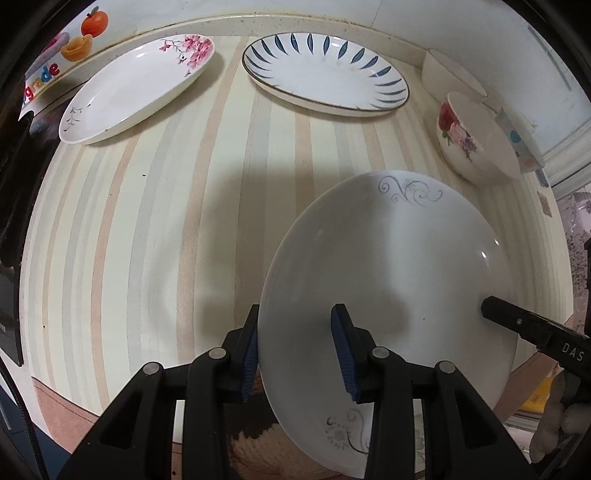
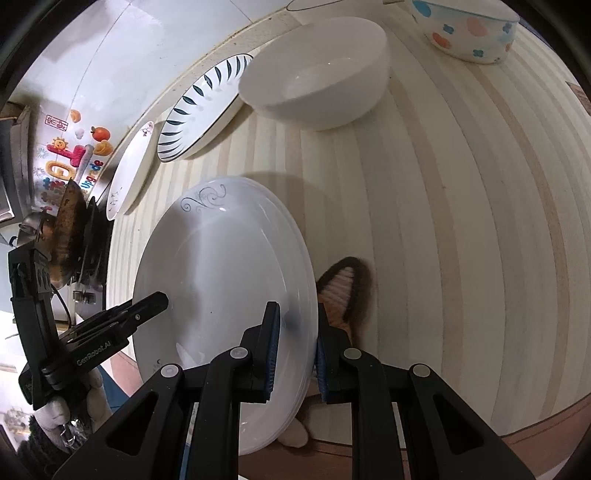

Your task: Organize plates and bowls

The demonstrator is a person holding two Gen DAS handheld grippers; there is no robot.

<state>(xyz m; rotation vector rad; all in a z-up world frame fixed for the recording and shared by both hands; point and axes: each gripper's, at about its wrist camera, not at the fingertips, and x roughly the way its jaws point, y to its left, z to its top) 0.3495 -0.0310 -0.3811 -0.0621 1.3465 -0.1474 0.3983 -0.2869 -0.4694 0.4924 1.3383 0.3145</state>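
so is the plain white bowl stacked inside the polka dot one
No, the plain white bowl sits on the striped table by itself, apart from the polka dot bowl.

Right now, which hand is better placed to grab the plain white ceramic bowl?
Right: the plain white ceramic bowl lies ahead of the right gripper, far off-side for the left gripper. Both grip the scroll-patterned white plate.

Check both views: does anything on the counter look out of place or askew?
Yes: the white scroll-pattern plate stack is tilted, overhanging the striped counter edge, clamped between the left claw and right claw. Nothing looks spilled or broken.
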